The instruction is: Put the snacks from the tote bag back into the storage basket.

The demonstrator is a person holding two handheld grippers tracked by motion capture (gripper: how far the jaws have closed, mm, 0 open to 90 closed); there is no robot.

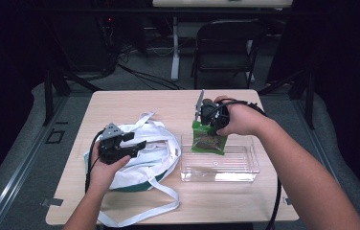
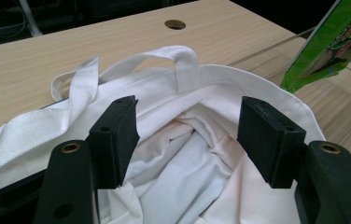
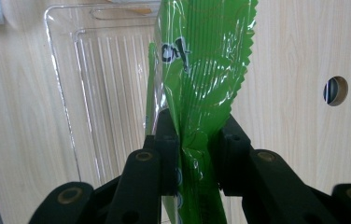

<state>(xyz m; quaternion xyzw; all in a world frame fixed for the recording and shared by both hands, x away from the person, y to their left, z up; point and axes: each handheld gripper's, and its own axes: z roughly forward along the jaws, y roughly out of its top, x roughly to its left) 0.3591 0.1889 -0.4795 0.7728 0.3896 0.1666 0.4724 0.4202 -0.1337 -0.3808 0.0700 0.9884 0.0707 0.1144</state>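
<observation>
Above the clear tray (image 1: 252, 163), crinkly green packet (image 1: 208, 141) pinched in right gripper (image 3: 197, 154); left gripper (image 2: 187, 135) wide over white bag (image 2: 183, 154).

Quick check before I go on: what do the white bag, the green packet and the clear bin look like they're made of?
White bag: woven cloth, likely canvas or cotton; matte, visible weave, soft folds, stitched straps.
Green packet: thin plastic film, glossy; crinkled highlights, serrated sealed edge.
Clear bin: rigid transparent plastic, probably; ribbed floor, the wooden table shows through it.
</observation>
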